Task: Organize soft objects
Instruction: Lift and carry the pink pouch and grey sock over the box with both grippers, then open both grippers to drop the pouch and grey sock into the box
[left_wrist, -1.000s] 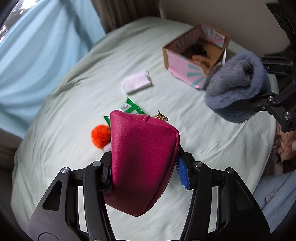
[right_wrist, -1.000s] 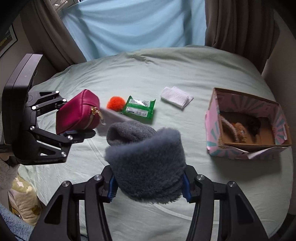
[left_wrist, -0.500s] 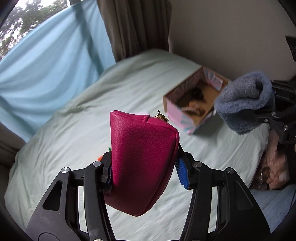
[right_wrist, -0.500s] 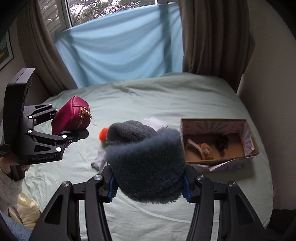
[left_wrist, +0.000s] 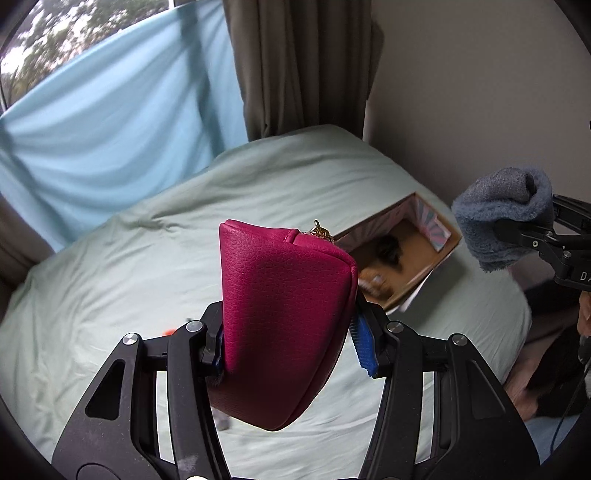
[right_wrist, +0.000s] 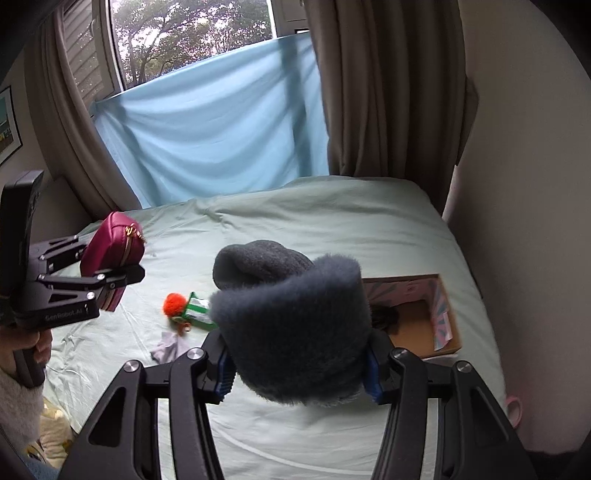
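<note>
My left gripper is shut on a magenta zip pouch and holds it high above the bed; the pouch also shows at the left of the right wrist view. My right gripper is shut on a fluffy grey-blue sock, also held in the air; the sock shows at the right of the left wrist view. An open pink patterned cardboard box with dark and brown soft items inside sits on the bed at the right.
On the pale green bed sheet lie an orange pom-pom, a green packet and a small pale cloth. A blue sheet and brown curtains stand behind the bed; a wall is at the right.
Both grippers have risen and pulled back from the bed with their loads still held. The box and the loose items now look farther away and lower in both views.
</note>
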